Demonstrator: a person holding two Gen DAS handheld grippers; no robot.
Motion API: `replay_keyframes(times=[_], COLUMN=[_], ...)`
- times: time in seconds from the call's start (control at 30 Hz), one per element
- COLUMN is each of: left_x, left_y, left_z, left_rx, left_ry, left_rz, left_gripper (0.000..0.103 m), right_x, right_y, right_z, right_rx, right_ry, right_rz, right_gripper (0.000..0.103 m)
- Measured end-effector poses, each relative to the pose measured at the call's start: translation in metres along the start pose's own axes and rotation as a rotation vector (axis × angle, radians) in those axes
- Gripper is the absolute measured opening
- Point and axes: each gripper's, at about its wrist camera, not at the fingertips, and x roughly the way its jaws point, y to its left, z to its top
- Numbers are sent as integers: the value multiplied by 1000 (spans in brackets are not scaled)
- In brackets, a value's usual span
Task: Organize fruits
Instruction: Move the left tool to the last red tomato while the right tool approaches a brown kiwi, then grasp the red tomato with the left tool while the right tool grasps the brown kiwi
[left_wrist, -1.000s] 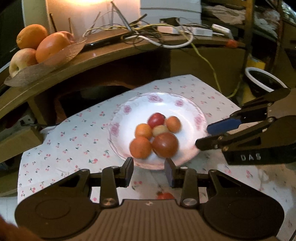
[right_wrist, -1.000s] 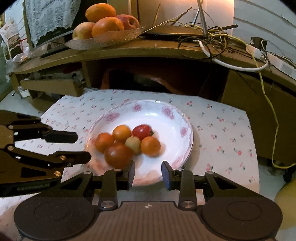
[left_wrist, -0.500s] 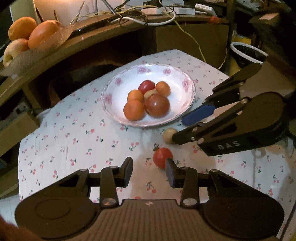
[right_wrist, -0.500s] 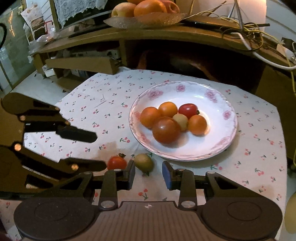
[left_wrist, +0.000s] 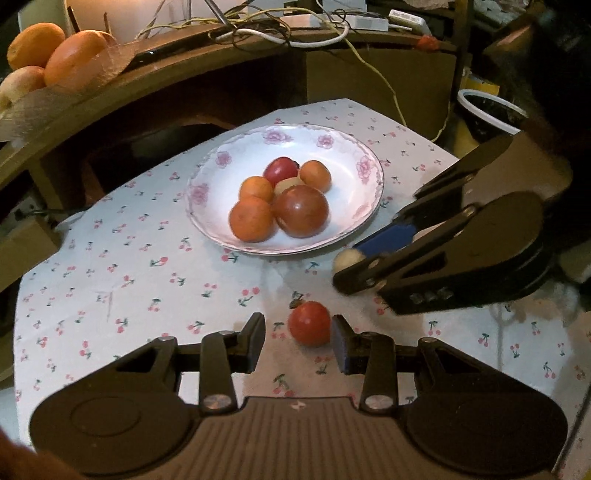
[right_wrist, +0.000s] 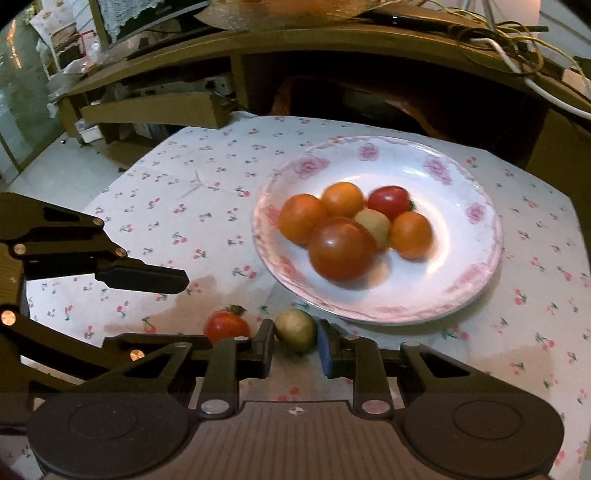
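Observation:
A white flowered plate (left_wrist: 354, 155) (right_wrist: 472, 266) holds several orange and red fruits on the cherry-print cloth. Two small fruits lie loose in front of it. The red tomato (left_wrist: 309, 323) (right_wrist: 226, 326) sits between the fingers of my left gripper (left_wrist: 298, 341) (right_wrist: 192, 310), close to the right finger with a gap on the left; that gripper is open. The pale green fruit (right_wrist: 295, 330) (left_wrist: 343, 256) is between the pads of my right gripper (right_wrist: 295, 347) (left_wrist: 346, 264), whose jaws are closing and touch it on both sides.
Behind the table a curved wooden shelf (left_wrist: 192, 74) carries a dish of oranges and an apple (left_wrist: 48, 62) and tangled cables (left_wrist: 258, 29). A white-rimmed bucket (left_wrist: 487, 107) stands at the far right. A cardboard box (right_wrist: 155, 110) lies beyond the table's left edge.
Both grippers have come down toward the cloth in front of the plate. The two loose fruits now lie between their fingers, and the right jaws have narrowed onto the pale fruit.

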Motion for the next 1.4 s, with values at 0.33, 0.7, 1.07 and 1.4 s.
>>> replay_keyframes(times=[0.33,0.7,1.07,1.4], left_x=[19,1,-8,-8], left_y=[-15,-36,-52,-52], left_z=[6,-6,-25,-28], left_rx=[-17,-47,-23,-82], left_ry=[12,19,29,23], left_rz=[36,45,47,70], left_gripper=[37,33,34,42], right_x=[-20,-37,-49,-50], right_y=[-27,-27,-9,-6], right_z=[-16,-36,-62,-64], right_rx=[39,1,-43,-67], right_ry=[18,20,36,48], right_rz=[-32,-32,-41,-47], right_gripper=[25,25,26,30])
